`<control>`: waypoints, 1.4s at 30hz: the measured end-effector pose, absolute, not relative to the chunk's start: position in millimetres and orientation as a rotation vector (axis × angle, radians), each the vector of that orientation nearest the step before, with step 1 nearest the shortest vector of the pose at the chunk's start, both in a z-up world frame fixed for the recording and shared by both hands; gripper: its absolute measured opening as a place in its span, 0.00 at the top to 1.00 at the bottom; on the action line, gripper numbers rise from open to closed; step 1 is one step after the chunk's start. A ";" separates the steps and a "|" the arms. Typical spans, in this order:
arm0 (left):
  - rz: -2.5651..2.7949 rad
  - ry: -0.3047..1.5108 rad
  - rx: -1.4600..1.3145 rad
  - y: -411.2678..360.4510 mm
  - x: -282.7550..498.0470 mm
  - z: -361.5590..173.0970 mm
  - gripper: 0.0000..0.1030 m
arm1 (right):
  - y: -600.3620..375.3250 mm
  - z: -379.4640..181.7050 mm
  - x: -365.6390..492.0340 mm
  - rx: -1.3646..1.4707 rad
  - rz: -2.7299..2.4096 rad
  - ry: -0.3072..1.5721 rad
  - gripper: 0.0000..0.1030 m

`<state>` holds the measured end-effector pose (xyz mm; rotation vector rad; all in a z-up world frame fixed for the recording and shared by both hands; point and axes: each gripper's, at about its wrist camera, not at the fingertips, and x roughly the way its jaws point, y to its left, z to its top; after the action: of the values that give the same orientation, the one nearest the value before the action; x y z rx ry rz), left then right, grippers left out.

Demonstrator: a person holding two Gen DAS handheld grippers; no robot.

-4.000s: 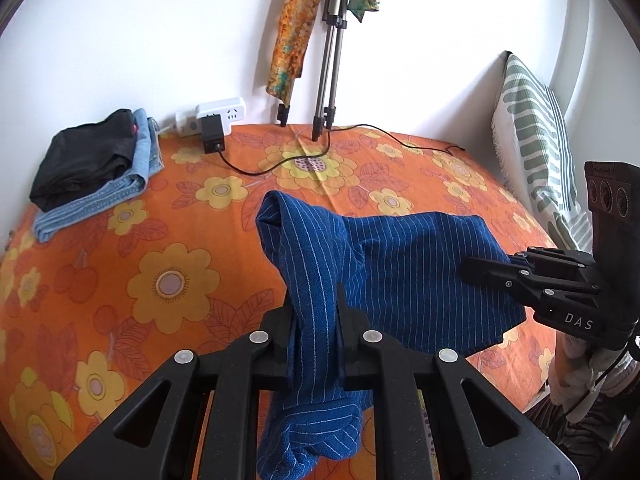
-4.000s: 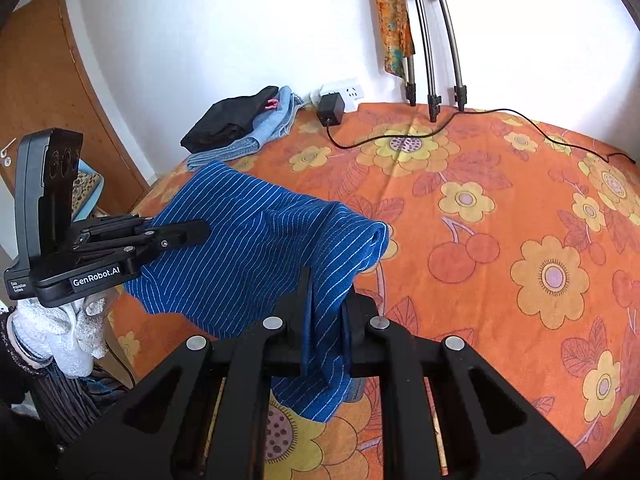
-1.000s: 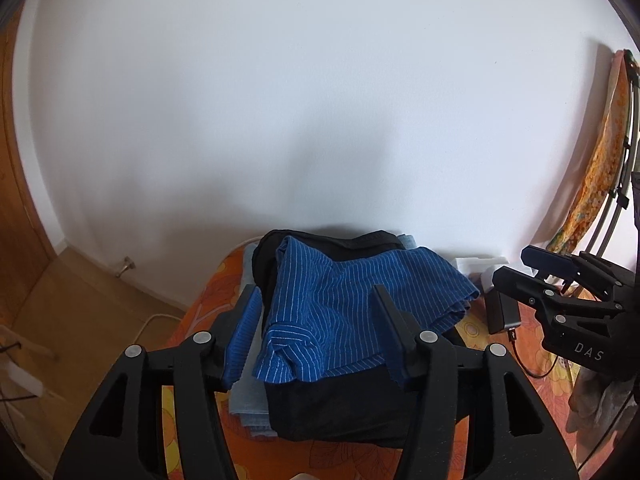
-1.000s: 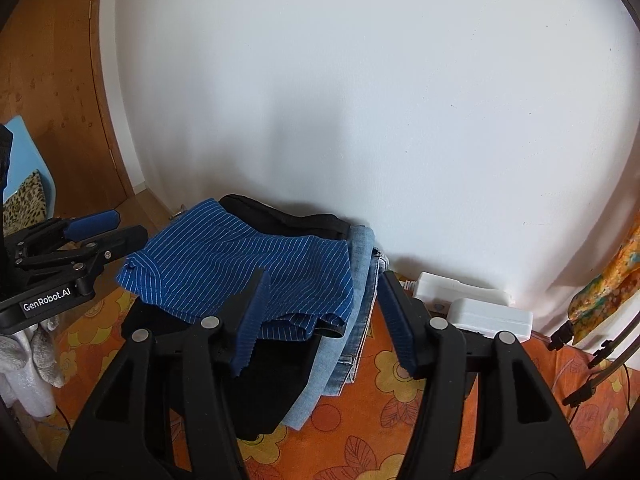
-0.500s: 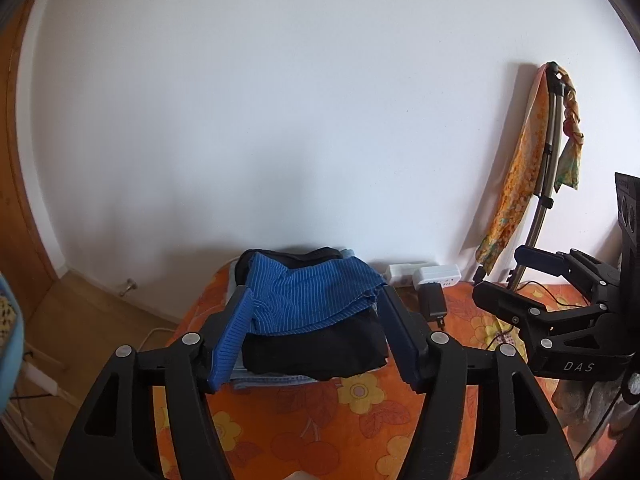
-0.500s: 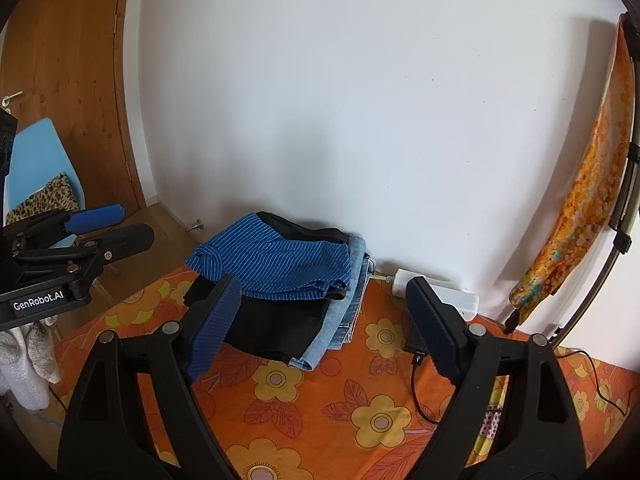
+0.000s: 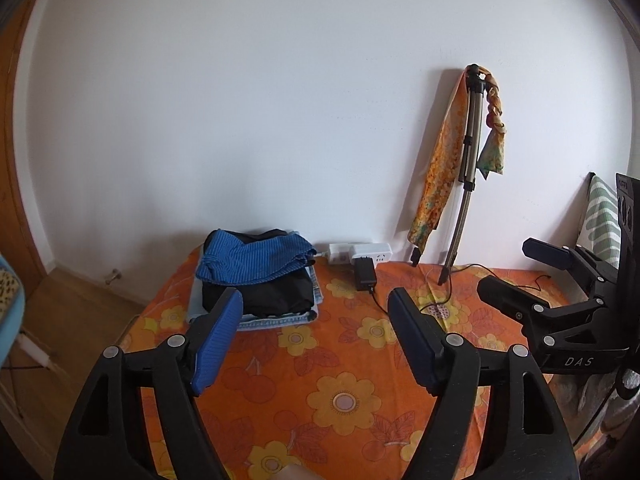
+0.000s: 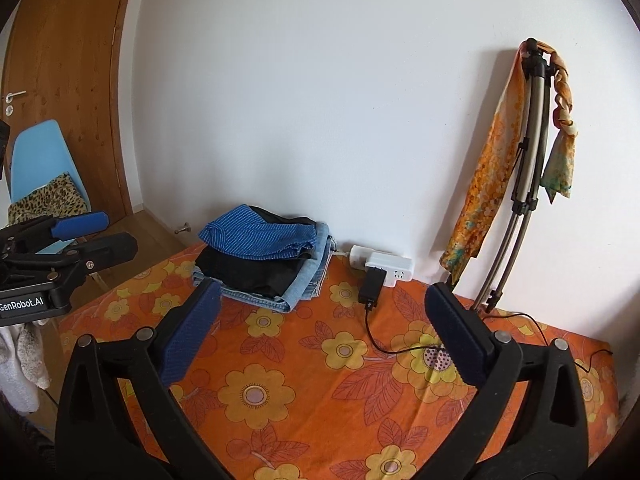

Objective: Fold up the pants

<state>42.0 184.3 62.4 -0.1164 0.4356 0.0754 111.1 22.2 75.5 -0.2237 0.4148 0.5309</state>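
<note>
The folded blue striped pants (image 7: 256,258) lie on top of a stack of folded black and denim clothes at the far left corner of the orange flowered bed (image 7: 344,400). They also show in the right wrist view (image 8: 260,238). My left gripper (image 7: 316,320) is open and empty, drawn back over the bed, well short of the stack. My right gripper (image 8: 324,316) is open and empty too, held to its right. Each gripper shows in the other's view: the right one (image 7: 532,276) and the left one (image 8: 96,232).
A white power strip (image 7: 360,252) with a black charger (image 7: 365,274) and cable lies against the wall. A tripod (image 7: 464,184) draped with orange scarves leans there. A striped pillow (image 7: 602,216) is at far right. A blue chair (image 8: 40,168) and wooden door (image 8: 60,80) stand at left.
Both grippers, open and empty after setting the blue pants on the stack, have pulled further back and right. The stack looks smaller and more bed shows.
</note>
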 end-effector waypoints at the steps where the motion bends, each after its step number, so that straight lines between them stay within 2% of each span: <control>1: 0.072 0.433 -0.118 179.4 36.6 60.3 0.24 | 15.5 75.7 103.4 -0.219 0.526 0.417 0.00; 9: 0.066 0.487 -0.130 150.3 11.5 30.9 0.23 | -29.9 62.1 60.2 -0.203 0.470 0.404 0.00; 20: 0.067 0.584 -0.087 120.4 6.3 -3.2 0.23 | -75.5 34.7 46.0 -0.144 0.415 0.446 0.00; 32: 0.156 0.627 -0.060 124.7 11.5 -22.6 0.22 | -90.4 -3.2 57.3 -0.144 0.392 0.523 0.00; 42: 0.184 0.608 -0.057 129.0 12.3 -18.1 0.22 | -84.0 -12.5 62.0 -0.154 0.406 0.549 0.00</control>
<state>12.3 129.0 -18.1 -0.0567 0.6084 0.1840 62.0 -84.0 -12.5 -0.1538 0.5489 0.4060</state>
